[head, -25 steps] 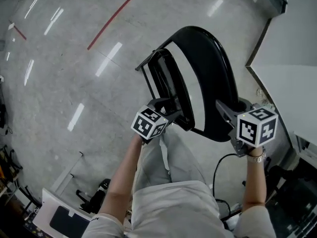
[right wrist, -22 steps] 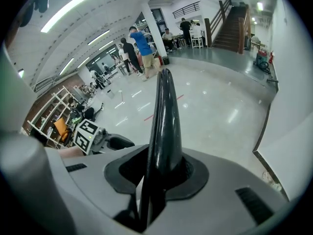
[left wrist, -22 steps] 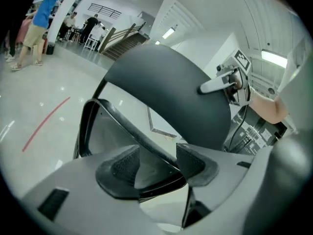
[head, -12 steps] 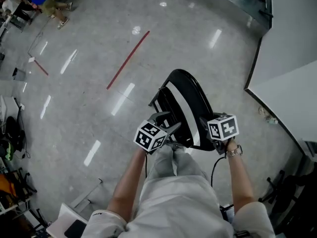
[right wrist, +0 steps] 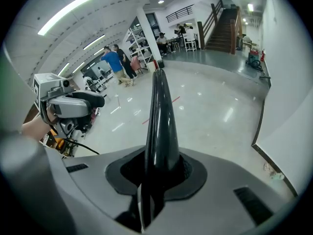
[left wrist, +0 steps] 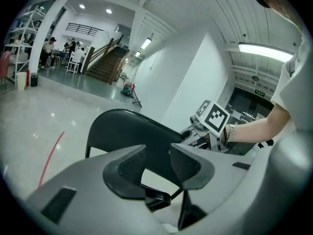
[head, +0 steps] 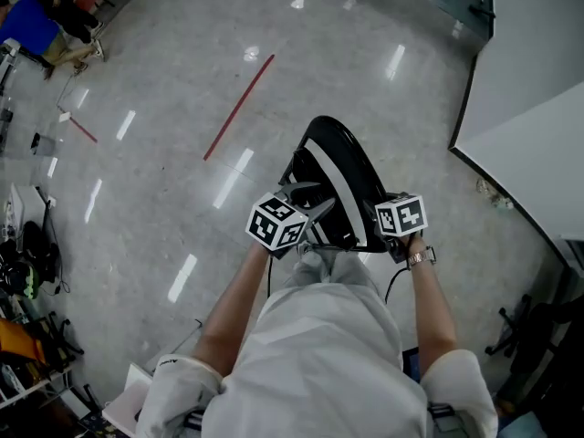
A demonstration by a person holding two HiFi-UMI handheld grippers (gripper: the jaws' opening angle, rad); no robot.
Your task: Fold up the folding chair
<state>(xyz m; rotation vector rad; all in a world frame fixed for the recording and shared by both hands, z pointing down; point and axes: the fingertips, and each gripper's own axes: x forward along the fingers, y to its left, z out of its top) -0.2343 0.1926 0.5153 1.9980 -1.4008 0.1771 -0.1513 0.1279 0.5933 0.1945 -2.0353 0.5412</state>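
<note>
- The right gripper (right wrist: 156,173) is clenched on the top edge of the backrest (right wrist: 159,121). Its jaws have just been closing, and the thin black panel is seen edge-on, pinched between the pads.
- The left gripper (left wrist: 157,163) is held with its jaws apart, though they have just been closing. A black chair edge (left wrist: 155,199) is seen low in the gap, and no pad is seen pressing on it.
- The folding chair (head: 363,185) is held upright just in front of the person, between the two grippers. Its seat and backrest are seen lying close together.
- The chair is surrounded by a glossy grey floor (head: 164,108), which is crossed by a red line (head: 239,108).
- A white wall (head: 538,108) is seen to the right, and people (right wrist: 115,62) are seen well apart from the chair, far across the hall.
</note>
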